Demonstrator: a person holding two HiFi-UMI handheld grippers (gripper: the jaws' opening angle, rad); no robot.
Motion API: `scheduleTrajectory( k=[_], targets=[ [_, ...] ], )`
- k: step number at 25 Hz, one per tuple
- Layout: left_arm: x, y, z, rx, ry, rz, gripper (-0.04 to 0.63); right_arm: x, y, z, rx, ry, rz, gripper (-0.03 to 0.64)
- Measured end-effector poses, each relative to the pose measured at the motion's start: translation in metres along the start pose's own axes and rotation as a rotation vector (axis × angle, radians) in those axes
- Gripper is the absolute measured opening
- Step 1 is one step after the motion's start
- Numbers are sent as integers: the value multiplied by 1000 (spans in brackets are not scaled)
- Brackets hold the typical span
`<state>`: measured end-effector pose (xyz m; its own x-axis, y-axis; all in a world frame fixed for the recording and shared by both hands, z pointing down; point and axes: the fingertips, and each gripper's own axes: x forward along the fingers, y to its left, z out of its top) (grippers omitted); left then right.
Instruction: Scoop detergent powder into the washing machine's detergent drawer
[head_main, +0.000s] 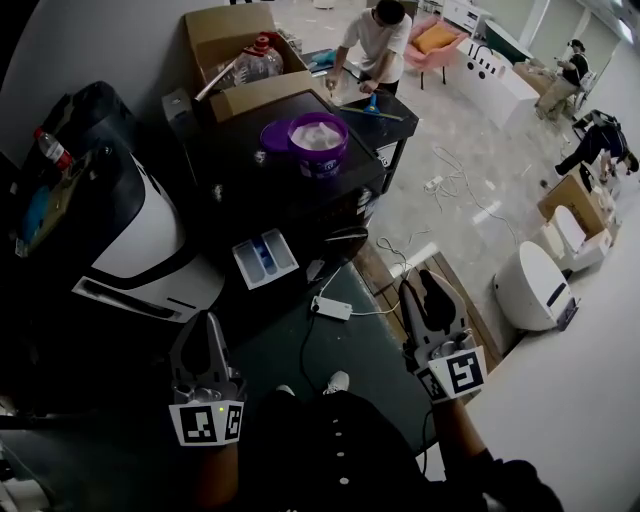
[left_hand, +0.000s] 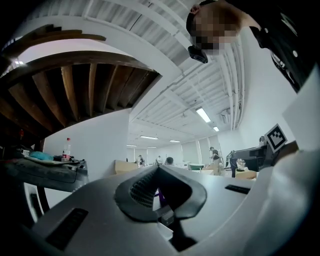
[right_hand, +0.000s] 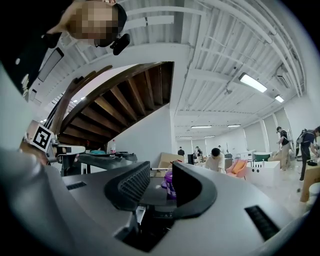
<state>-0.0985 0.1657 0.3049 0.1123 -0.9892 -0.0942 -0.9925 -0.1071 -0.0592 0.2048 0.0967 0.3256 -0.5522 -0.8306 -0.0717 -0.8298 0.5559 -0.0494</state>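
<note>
A purple tub (head_main: 318, 142) of white detergent powder stands open on the black washing machine (head_main: 250, 195), with its purple lid (head_main: 274, 135) lying beside it on the left. The white detergent drawer (head_main: 265, 258) is pulled out at the machine's front. Both grippers point level toward the machine and are well short of it. My left gripper (head_main: 209, 325) (left_hand: 157, 170) is shut, fingertips meeting, with nothing in it. My right gripper (head_main: 421, 288) (right_hand: 161, 174) is open and empty; in the right gripper view the tub (right_hand: 169, 184) shows far off between its pads.
A cardboard box (head_main: 232, 45) holding bottles sits behind the tub. A white appliance (head_main: 135, 235) stands left of the machine, with a bottle (head_main: 50, 148) above it. A white power strip (head_main: 331, 307) and cable lie on the floor. White toilets (head_main: 533, 287) stand right; a person (head_main: 375, 40) works far back.
</note>
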Motion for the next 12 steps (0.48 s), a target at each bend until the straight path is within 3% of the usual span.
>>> scheduleTrajectory(
  k=[6, 12],
  targets=[
    [15, 3, -14, -14, 41, 1, 5, 27, -4, -13, 15, 28, 21, 137],
    [61, 20, -25, -35, 24, -30, 5, 69, -11, -5, -11, 8, -2, 137]
  ],
)
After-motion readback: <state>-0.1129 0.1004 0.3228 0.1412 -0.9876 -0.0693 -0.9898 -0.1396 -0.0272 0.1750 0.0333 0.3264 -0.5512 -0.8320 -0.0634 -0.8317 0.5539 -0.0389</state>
